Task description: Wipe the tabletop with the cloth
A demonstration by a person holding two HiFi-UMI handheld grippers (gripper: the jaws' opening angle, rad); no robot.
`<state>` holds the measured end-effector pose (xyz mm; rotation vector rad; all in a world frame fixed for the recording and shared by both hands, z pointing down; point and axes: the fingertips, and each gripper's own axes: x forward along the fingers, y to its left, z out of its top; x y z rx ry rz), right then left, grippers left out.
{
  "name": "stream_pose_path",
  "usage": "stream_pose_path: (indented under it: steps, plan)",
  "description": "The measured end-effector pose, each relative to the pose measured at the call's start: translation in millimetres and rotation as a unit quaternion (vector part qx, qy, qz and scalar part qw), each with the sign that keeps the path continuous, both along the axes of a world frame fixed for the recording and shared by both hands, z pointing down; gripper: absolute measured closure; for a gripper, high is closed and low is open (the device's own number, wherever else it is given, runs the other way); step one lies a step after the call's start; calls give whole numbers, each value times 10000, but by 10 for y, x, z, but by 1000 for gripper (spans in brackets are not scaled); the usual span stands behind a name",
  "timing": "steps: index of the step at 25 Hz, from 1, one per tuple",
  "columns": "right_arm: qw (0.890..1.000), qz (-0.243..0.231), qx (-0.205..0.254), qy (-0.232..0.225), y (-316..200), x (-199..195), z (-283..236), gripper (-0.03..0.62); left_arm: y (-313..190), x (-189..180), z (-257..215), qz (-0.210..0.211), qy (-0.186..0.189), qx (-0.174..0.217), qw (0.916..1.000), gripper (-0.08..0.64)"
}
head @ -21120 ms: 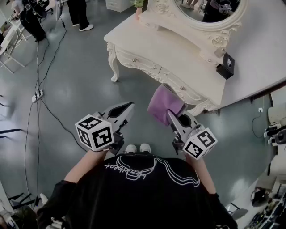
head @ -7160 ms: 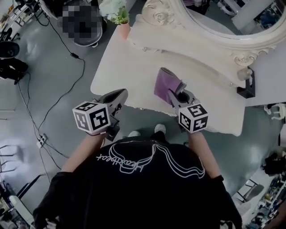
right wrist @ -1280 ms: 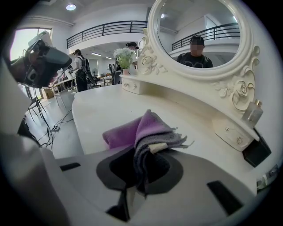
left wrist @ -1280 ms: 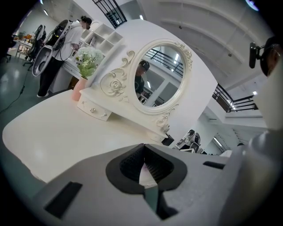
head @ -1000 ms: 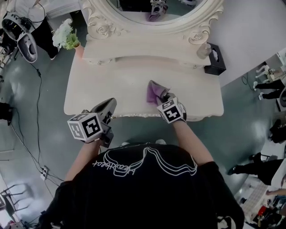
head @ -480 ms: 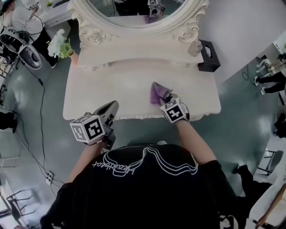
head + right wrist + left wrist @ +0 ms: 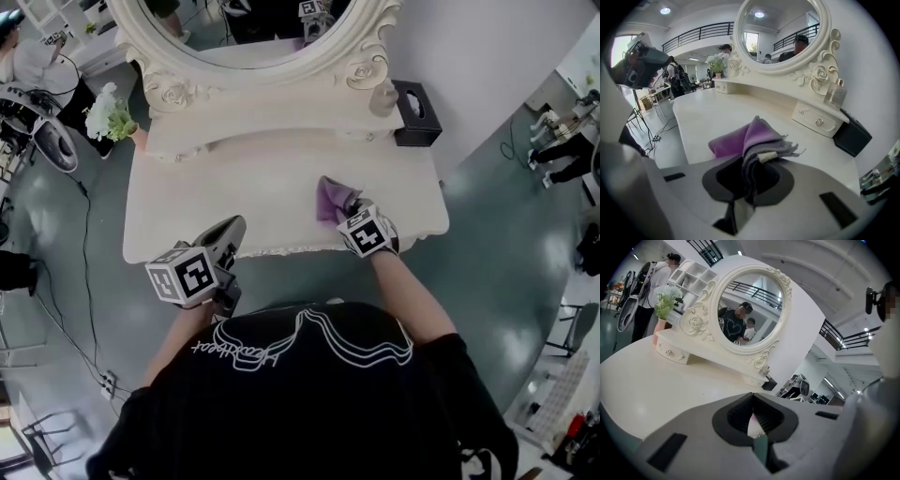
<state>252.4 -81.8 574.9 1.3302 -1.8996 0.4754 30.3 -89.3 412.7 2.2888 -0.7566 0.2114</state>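
Note:
The purple cloth lies bunched on the front right part of the cream tabletop. My right gripper is shut on its near edge and holds it down on the surface. In the right gripper view the cloth rises in folds out of the right gripper. My left gripper hovers at the table's front edge, left of the cloth. In its own view the left gripper is shut on nothing, with the tabletop ahead.
An oval mirror in a carved frame stands at the back over a drawer shelf. White flowers in a pink vase sit back left. A perfume bottle and a black tissue box stand back right. Cables cross the floor at left.
Earlier the cloth hung in the air away from the table; now it rests on the tabletop. Over the last second the right gripper and cloth shifted slightly right. The left gripper stayed put.

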Motion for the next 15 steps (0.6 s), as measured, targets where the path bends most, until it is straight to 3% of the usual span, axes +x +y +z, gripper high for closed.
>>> stream_pose_path:
  steps: [15]
  plan:
    - [10000, 75, 30, 38, 181, 694, -7, 541, 115, 708, 29, 108, 5, 34, 9999, 556]
